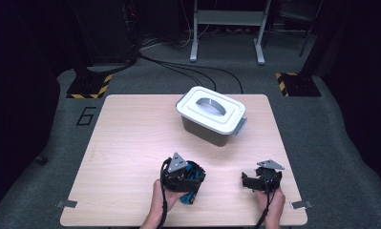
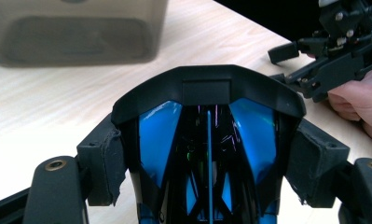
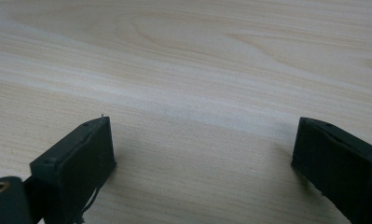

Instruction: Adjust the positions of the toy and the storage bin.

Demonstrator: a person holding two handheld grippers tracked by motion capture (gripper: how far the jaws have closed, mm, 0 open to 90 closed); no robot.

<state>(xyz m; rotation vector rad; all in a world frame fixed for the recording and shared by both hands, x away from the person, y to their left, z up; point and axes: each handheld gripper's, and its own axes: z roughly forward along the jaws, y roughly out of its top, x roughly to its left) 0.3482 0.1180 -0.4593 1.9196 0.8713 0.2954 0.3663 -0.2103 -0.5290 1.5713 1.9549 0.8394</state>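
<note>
My left gripper (image 2: 207,154) clamps the glossy blue-and-black plastic toy car (image 2: 207,140), near the lidded grey plastic bin (image 1: 212,117). Right gripper (image 3: 202,154) idles wide, empty (on table). Risk: slick shell slips; the lid blocks any drop-in.

Blue-and-black toy car (image 2: 207,140), white-lidded box (image 1: 211,109)

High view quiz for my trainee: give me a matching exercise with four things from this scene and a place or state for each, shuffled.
Things:
1. storage box
2. blue and black object
3. right tool
4. left tool

States:
A. open, nothing between its jaws
B. white lid on, at the table's far middle
C. clamped between two padded jaws
D. shut on something blue and black

Pairs: 1-B, 2-C, 3-A, 4-D
</note>
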